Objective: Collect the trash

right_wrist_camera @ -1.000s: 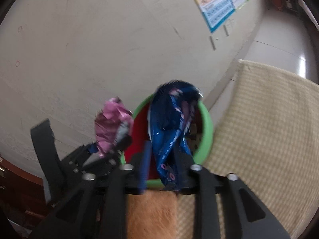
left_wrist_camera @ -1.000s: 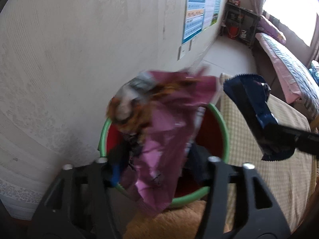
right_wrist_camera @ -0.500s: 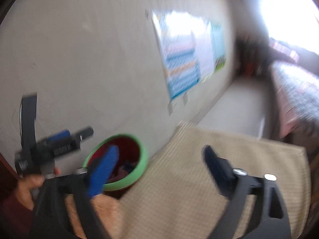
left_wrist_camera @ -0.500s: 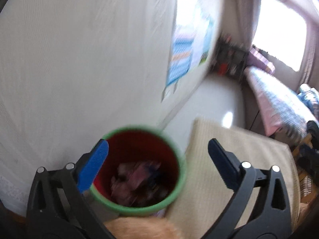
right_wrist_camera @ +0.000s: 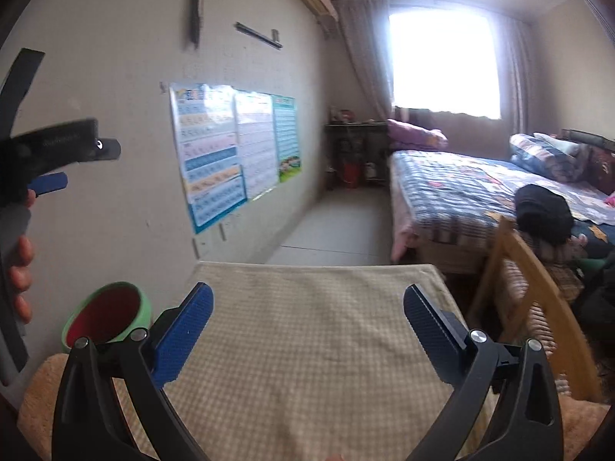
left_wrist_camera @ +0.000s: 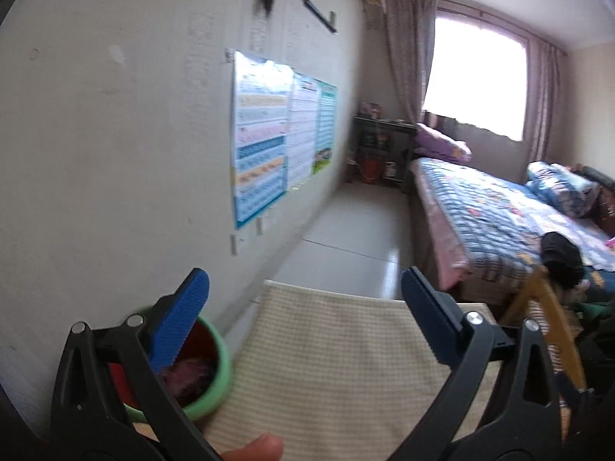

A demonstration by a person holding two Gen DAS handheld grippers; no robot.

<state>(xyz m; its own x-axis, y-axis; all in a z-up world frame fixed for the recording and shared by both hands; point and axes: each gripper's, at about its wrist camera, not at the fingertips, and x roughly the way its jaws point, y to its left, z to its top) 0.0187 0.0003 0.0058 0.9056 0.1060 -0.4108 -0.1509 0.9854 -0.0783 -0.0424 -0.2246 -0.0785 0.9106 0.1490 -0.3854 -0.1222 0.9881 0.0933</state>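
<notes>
A green-rimmed bin with a red inside point(left_wrist_camera: 215, 380) stands against the wall at the table's left edge, with a pink wrapper point(left_wrist_camera: 192, 376) lying in it. It also shows in the right wrist view point(right_wrist_camera: 103, 315). My left gripper point(left_wrist_camera: 303, 299) is open and empty, raised above the checked tablecloth point(left_wrist_camera: 326, 365) to the right of the bin. My right gripper point(right_wrist_camera: 307, 307) is open and empty above the same cloth point(right_wrist_camera: 307, 345). The left gripper's side shows at the left of the right wrist view.
The wall on the left carries posters point(right_wrist_camera: 230, 150). A wooden chair point(right_wrist_camera: 530, 307) stands at the table's right side. A bed point(right_wrist_camera: 480, 192) with a patterned cover lies beyond, with a strip of floor point(right_wrist_camera: 338, 223) between it and the wall.
Both grippers opened and let go of their wrappers, pink from the left and blue from the right, into the bin. Both have since risen and pulled back from the bin.
</notes>
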